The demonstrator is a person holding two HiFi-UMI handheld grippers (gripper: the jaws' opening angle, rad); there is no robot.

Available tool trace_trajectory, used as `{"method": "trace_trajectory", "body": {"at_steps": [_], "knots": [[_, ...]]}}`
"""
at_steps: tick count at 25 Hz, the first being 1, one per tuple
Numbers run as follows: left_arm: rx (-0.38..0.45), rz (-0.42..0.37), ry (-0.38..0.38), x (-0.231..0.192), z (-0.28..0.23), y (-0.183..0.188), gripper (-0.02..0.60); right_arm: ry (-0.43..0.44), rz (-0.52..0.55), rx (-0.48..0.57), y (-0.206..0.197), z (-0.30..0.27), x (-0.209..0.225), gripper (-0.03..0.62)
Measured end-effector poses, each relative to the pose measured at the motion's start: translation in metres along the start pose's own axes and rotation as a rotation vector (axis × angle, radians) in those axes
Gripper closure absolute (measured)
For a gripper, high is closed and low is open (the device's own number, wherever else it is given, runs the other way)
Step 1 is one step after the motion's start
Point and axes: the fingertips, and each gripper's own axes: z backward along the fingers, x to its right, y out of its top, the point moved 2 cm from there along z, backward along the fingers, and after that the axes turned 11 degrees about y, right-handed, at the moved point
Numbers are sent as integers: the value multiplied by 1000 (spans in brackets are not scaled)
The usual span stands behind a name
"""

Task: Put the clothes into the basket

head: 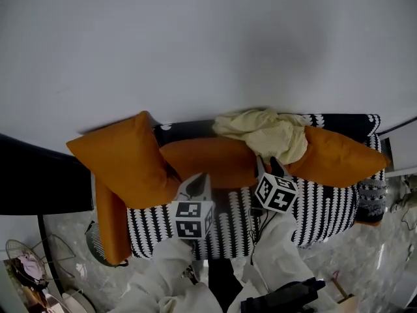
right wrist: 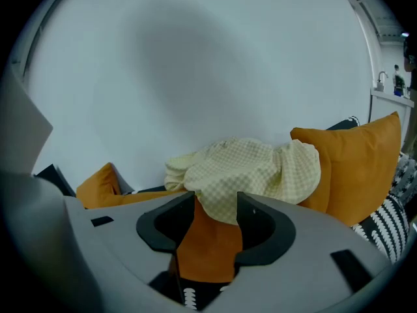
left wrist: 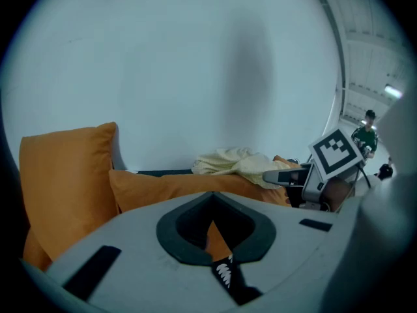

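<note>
Right gripper (right wrist: 216, 201): the jaws are standing spread wide, pinching nothing. The hanging hem of the pale yellow checked garment (right wrist: 247, 168) is showing just ahead of and between the tips, with no pad pressing on it.

Left gripper (left wrist: 212, 197): the jaws are sitting together at the tips and holding nothing. Only a sliver of orange cushion is showing behind them.

Recommended handling, as a judgement:
- The right jaws should be going deeper into the bunched cloth, not onto the thin hem, so that the grip is gathering several folds.
- The centre orange cushion (head: 208, 162) is lying directly under the hem and must not be pinched along with it.
- The left gripper would need to be opening before it can help with the bundle.

Location of the garment: it is lying heaped on the sofa's back edge, at upper centre of the head view, partly draping over the right orange cushion (head: 339, 155).

Surface: a sofa (head: 326, 207) in black-and-white pattern, with a third orange cushion (head: 124, 158) leaning at its left end.

Room: a plain pale wall (head: 195, 44) is filling the upper frame, and a grey marbled floor (head: 365, 259) is showing at lower right. The basket is not being identified with certainty; a round striped rim (head: 93, 243) at lower left, beside the sofa's end, may be it.
</note>
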Motion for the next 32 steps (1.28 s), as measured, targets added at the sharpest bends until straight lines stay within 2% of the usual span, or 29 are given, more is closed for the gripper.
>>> {"method": "trace_trajectory", "body": {"at_steps": [6,13,18,19,21,32], "knots": [[-24,18,14,-6,-16,-13,581,-23,-20,-15,-5,-21,13,417],[-37,35,21,-9,-15,-21,583,-61,35,-77,-13,-31,20,424],[-32,51,37,-17,-9,-24,583,-86,87,-104,-14,-34,19,525],[-31,55,41,-18,-7,-24,581,-87,89,-102,-13,-34,18,551],[-28,61,48,-20,-2,-24,583,-86,81,-92,-10,-30,17,560],[45,99,98,-34,39,1,581,-67,74,7,42,3,-1,565]]}}
